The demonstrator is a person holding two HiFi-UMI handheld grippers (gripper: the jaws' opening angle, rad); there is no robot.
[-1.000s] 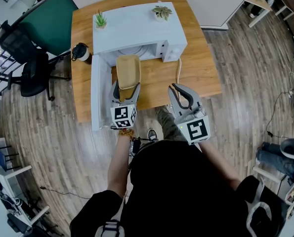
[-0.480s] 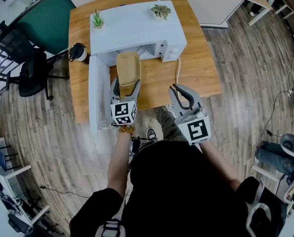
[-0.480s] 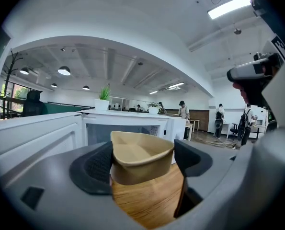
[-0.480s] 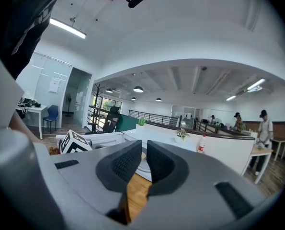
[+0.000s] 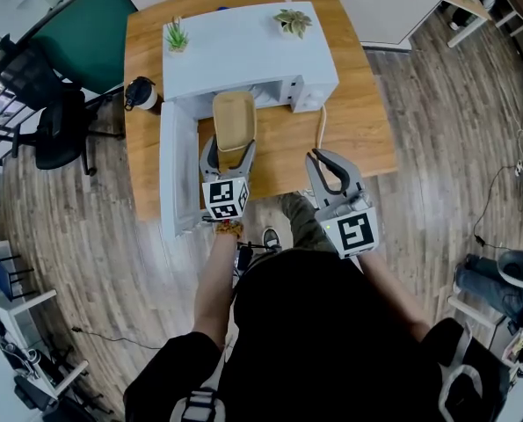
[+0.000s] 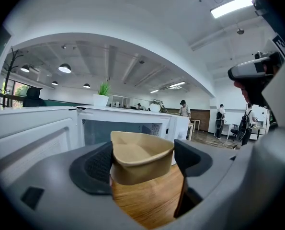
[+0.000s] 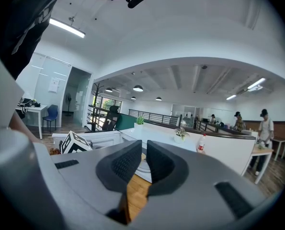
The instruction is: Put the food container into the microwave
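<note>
**Food box held at the microwave's open front**

The left gripper (image 5: pixel 230 150) is pinching the near end of a tan paper food container (image 5: pixel 233 120). In the left gripper view the container (image 6: pixel 141 162) sits between the two grey jaws. The left black pad presses on its side and the right jaw is tight up against the other side. The container has no lid, and it looks lifted off the brown wooden table (image 5: pixel 353 121).

The container points straight at the big white microwave (image 5: pixel 243 51), and its far end is right at the microwave's open front. I cannot tell if any of it is inside.

The white microwave door (image 5: pixel 175 170) is swung wide open on the left side of the microwave. The left gripper is just beside it.

The right gripper (image 5: pixel 324 158) is also in front of the microwave, over to the right and apart from the container. Its jaws are pushed almost together with only a thin crack between them, and they hold nothing.

A small green plant in a white pot (image 5: pixel 177 35) stands on top of the microwave at its left. A second small potted plant (image 5: pixel 292 22) stands on top at its right. A thin white cord (image 5: pixel 319 130) runs over the table from the microwave's right front corner. A round black thing (image 5: pixel 141 93) sits on the table just left of the microwave. A black office chair (image 5: pixel 54 121) stands on the floor, far to the left of the microwave
</note>
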